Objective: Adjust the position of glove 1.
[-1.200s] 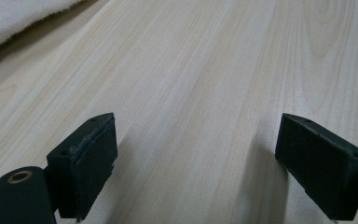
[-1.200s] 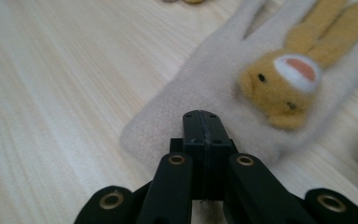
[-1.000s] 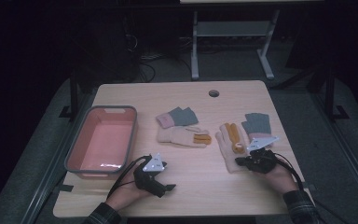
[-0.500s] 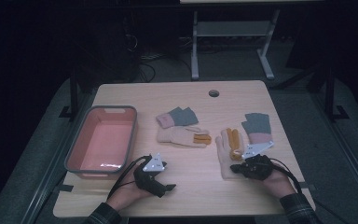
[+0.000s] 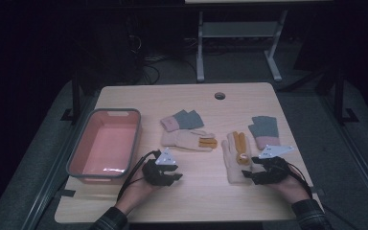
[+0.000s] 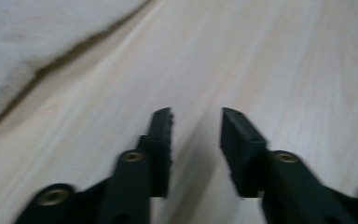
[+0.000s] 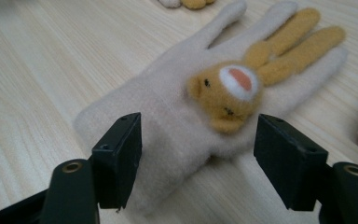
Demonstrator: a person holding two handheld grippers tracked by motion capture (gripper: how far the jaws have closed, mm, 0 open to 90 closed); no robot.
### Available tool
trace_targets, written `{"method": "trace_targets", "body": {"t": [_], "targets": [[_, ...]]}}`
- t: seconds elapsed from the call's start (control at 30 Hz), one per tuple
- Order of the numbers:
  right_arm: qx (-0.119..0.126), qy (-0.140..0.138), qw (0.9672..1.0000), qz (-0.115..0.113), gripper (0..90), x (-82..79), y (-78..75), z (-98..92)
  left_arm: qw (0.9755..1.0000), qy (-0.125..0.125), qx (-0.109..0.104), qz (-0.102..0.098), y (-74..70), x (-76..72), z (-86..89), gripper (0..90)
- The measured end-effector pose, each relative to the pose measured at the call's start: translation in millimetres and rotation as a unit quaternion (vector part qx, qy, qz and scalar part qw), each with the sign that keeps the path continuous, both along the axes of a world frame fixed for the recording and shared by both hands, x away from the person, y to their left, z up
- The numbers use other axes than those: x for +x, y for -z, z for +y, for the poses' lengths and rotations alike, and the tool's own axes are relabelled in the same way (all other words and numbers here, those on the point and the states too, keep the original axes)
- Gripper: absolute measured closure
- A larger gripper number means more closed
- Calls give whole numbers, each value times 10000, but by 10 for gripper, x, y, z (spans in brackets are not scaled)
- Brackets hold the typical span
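Note:
A beige glove with an orange rabbit face (image 5: 231, 158) (image 7: 182, 93) lies flat at the table's right front. My right gripper (image 5: 250, 176) (image 7: 198, 126) stands open at its cuff. Its jaws have just been opening, and the cuff lies loose between the pads without being pressed. My left gripper (image 5: 175, 177) (image 6: 196, 114) hovers over bare wood at the front centre. Its jaws have just been closing to a narrow gap with nothing between them. A blurred pale cloth edge (image 6: 18, 46) shows beside it. A second beige glove (image 5: 189, 140) lies mid-table.
A pink basin (image 5: 79, 165) with a grey rim stands at the left. Two grey-and-pink gloves lie farther back, one in the middle (image 5: 179, 120) and one at the right (image 5: 264, 132). A round hole (image 5: 219, 96) sits near the table's far edge.
The left gripper has risen slightly and edged toward the table's middle. The right gripper stays at the rabbit glove's cuff, and the glove lies flat on the table.

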State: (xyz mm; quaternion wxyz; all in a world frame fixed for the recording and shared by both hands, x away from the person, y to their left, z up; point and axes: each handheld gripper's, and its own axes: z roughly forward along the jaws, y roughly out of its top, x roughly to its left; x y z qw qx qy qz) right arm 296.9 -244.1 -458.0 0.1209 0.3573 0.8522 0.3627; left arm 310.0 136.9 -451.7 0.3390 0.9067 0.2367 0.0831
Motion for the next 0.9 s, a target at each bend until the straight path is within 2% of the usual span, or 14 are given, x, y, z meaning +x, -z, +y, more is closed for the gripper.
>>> {"method": "trace_targets", "body": {"t": [0.1, 0.17, 0.33, 0.4, 0.5, 0.53, 0.57, 0.73, 0.8, 0.9], "targets": [[15, -1, 10000, 1, 307, 3, -9, -2, 9999, -149, -9, 65, -48, 117, -23, 822], [29, -2, 10000, 5, 300, 6, -12, -2, 9998, -194, 21, -37, -94, 190, -43, 894], [10, -46, 10000, 54, 287, 23, 2, 0, 9987, -368, 52, -342, -211, 343, -116, 895], [-9, -69, 10000, 65, 286, 28, 13, -3, 9978, -483, 43, -454, -267, 455, -165, 895], [15, -29, 10000, 91, 286, 20, 18, -12, 9972, -536, 124, -514, -280, 530, -188, 895], [18, -41, 10000, 68, 285, 21, 15, -19, 9971, -539, 148, -522, -282, 629, -205, 895], [18, -41, 10000, 68, 285, 21, 15, -19, 9971, -539, 148, -522, -282, 629, -205, 895], [30, -40, 10000, 47, 286, 29, 14, -23, 9959, -649, 262, -574, -259, 829, -250, 895], [28, -50, 10000, 20, 286, 35, 20, -33, 9959, -680, 307, -518, -222, 890, -251, 895], [43, -6, 10000, 38, 285, 36, 23, -38, 9952, -694, 520, -446, -136, 945, -247, 895]]}}
